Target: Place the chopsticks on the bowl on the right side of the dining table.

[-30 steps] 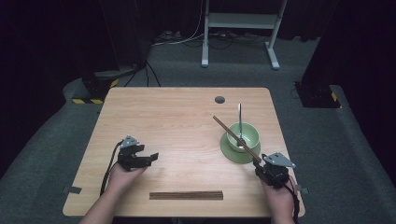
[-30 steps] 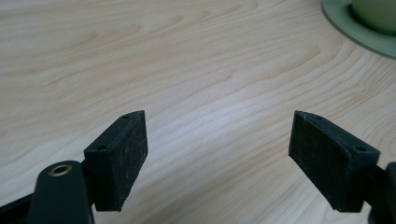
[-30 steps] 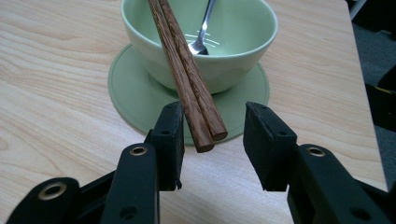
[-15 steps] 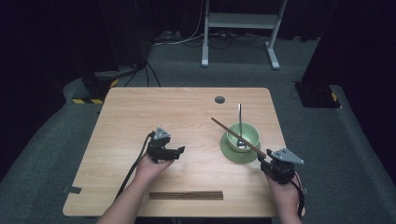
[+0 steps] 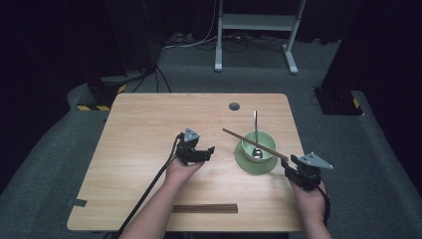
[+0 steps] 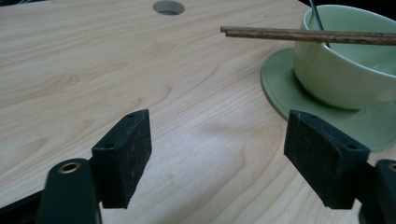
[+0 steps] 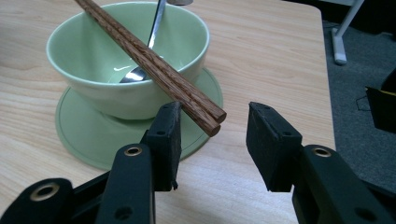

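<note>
A pale green bowl [image 5: 263,149] stands on a matching saucer [image 5: 244,163] right of the table's middle. A metal spoon [image 5: 255,130] rests in it, handle pointing away. A pair of brown chopsticks [image 5: 249,141] lies across the rim. Their near end [image 7: 205,116] hangs between the jaws of my open right gripper [image 7: 212,140], close against the left jaw and not clamped. My left gripper [image 5: 209,151] is open and holds nothing, just left of the saucer [image 6: 285,88]. The chopsticks' far tips [image 6: 261,32] show ahead of it, over the bowl [image 6: 336,74].
A flat wooden strip [image 5: 205,208] lies near the table's front edge between my forearms. A round cable hole [image 5: 234,106] sits near the far edge. The table's right edge [image 7: 327,93] is close beside the right gripper [image 5: 291,167]. Floor and a white stand's legs lie beyond.
My left gripper has travelled from the left half of the table to just beside the saucer. The right gripper has edged up to the chopsticks' near end.
</note>
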The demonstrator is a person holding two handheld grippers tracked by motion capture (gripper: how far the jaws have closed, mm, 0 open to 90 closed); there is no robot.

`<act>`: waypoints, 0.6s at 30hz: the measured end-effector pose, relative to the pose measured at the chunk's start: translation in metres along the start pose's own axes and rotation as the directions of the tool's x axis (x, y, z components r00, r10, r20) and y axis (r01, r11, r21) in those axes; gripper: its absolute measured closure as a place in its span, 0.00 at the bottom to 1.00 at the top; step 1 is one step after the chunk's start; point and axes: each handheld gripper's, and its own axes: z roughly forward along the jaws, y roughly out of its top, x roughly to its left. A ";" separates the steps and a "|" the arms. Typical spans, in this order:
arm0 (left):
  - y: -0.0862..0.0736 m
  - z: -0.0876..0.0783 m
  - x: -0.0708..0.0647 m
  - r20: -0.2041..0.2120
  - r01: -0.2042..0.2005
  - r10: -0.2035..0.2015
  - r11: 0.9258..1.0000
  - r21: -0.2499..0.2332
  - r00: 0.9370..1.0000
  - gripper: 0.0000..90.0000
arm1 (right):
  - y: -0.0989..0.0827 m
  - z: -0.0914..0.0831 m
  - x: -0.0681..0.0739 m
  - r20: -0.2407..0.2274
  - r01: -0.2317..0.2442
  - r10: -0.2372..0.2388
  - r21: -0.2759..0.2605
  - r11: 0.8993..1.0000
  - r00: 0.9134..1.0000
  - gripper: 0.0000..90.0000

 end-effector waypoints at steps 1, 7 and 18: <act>0.001 0.002 -0.001 0.000 -0.001 0.001 1.000 -0.001 1.000 0.25 | 0.000 0.000 -0.001 0.001 -0.002 0.002 -0.004 1.000 1.000 0.62; 0.014 0.023 -0.011 -0.002 -0.018 0.018 1.000 0.004 1.000 0.26 | 0.004 0.002 -0.006 0.009 0.005 -0.005 -0.008 1.000 1.000 0.62; 0.028 0.047 -0.020 0.020 -0.031 0.032 0.999 -0.025 0.999 0.27 | 0.014 0.012 -0.011 0.034 0.018 -0.018 0.007 1.000 0.999 0.64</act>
